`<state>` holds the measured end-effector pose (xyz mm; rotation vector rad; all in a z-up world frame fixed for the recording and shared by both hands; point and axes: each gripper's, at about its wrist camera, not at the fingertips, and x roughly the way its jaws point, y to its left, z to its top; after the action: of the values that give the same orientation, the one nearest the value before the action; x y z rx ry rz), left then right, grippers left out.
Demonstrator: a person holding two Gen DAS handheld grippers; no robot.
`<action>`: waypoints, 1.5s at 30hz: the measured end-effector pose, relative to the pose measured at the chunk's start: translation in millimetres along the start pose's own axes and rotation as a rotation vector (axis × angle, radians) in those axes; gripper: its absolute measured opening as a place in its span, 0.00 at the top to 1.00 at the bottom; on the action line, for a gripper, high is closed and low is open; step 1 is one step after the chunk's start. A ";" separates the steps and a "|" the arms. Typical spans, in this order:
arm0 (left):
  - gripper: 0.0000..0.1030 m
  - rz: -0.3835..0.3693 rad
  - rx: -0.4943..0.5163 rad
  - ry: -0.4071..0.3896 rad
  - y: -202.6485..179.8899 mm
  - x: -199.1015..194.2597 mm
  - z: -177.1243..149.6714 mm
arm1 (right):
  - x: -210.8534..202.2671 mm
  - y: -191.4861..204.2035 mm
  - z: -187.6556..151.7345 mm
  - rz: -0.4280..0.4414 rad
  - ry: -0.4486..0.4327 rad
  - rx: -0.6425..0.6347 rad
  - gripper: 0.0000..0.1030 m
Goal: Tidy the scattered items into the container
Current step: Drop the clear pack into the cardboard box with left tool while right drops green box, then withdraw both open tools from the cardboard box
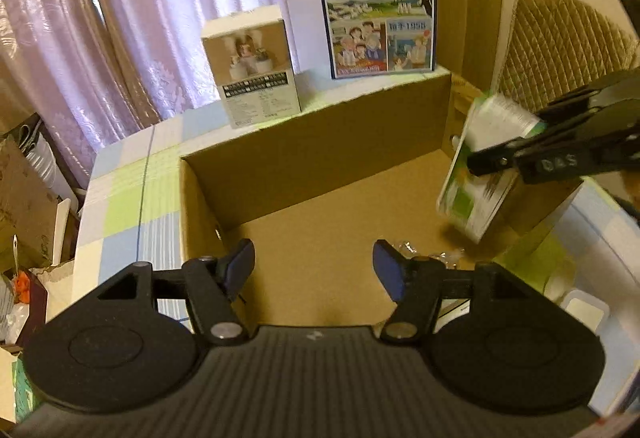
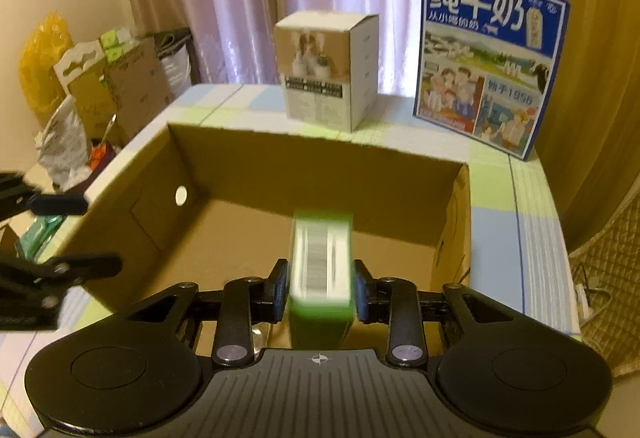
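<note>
An open cardboard box (image 1: 316, 142) (image 2: 320, 166) stands on the checked tablecloth. My right gripper (image 2: 320, 292) is shut on a green and white carton (image 2: 322, 262) and holds it over the box's near right side. The carton also shows in the left wrist view (image 1: 476, 174), tilted, with the right gripper (image 1: 516, 142) on it. My left gripper (image 1: 314, 268) is open and empty above the box's near edge; it shows in the right wrist view (image 2: 86, 234) at the left. A crumpled clear wrapper (image 1: 436, 254) lies on the box floor.
A small white product box (image 1: 256, 70) (image 2: 326, 70) and a blue milk carton case (image 1: 380, 10) (image 2: 488, 62) stand on the table behind the box. A white tub (image 1: 584, 310) sits at the right. Cardboard and bags (image 2: 100, 90) clutter the left side.
</note>
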<state>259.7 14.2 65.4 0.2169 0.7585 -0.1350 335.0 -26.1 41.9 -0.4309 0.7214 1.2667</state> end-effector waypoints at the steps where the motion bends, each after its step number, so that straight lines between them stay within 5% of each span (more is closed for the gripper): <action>1: 0.40 0.003 -0.007 -0.008 0.4 -4.6 -0.4 | -4.2 0.6 1.2 0.003 -0.017 0.003 0.44; 9: 0.35 0.029 -0.079 -0.076 3.9 -57.5 -18.6 | -63.6 3.8 -6.3 -0.007 -0.131 0.039 0.34; 16: 0.34 0.044 -0.139 -0.069 2.4 -97.2 -52.8 | -125.8 8.5 -51.4 -0.013 -0.187 0.089 0.32; 26: 0.27 0.032 -0.129 -0.006 -15.3 -122.3 -114.4 | -148.4 8.3 -135.3 -0.045 0.002 0.090 0.32; 33: 0.27 0.025 -0.092 0.040 -19.5 -131.2 -151.1 | -141.3 21.3 -173.3 -0.037 0.050 0.080 0.31; 45: 0.27 -0.172 0.177 0.081 -58.6 -117.7 -161.6 | -127.5 26.4 -184.5 -0.004 0.129 0.044 0.31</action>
<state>55.8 1.7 24.5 0.3271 0.8465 -0.3589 247.3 -230.5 2.4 -0.4814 0.8554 1.2252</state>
